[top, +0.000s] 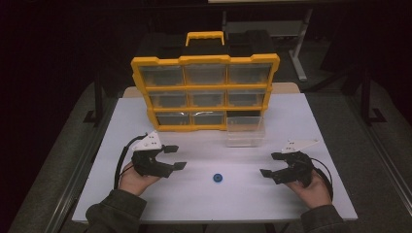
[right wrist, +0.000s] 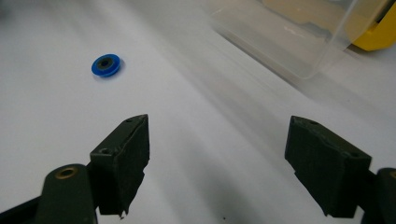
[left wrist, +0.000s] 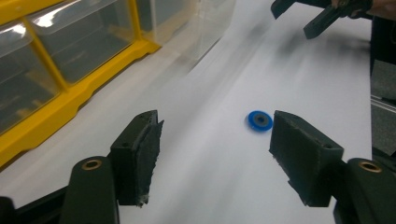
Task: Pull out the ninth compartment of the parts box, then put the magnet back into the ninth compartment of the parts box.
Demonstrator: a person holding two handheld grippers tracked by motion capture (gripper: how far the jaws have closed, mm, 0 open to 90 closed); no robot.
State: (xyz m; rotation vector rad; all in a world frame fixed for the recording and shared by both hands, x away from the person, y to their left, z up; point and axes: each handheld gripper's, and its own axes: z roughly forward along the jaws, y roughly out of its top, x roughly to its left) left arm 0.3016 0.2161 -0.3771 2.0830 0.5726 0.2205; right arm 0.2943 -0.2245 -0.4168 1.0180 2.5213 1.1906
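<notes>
A small blue disc [top: 218,178] with a dark centre lies flat on the white table [top: 209,199], between the two hands. My left gripper [top: 177,157] is to its left, open, with nothing between the jaws. In the left gripper view the blue disc [left wrist: 259,121] lies just beyond the right jaw, ahead of the left gripper [left wrist: 215,140]. My right gripper [top: 268,164] is held to the right of the disc, open and empty. The right gripper view has the blue disc [right wrist: 107,65] far off at upper left, well ahead of the right gripper [right wrist: 217,140].
A yellow parts organizer [top: 204,92] with several clear drawers stands upright at the back of the table. One clear drawer [top: 245,131] sits pulled out on the table at its lower right corner. The right gripper [left wrist: 303,16] shows far off in the left gripper view.
</notes>
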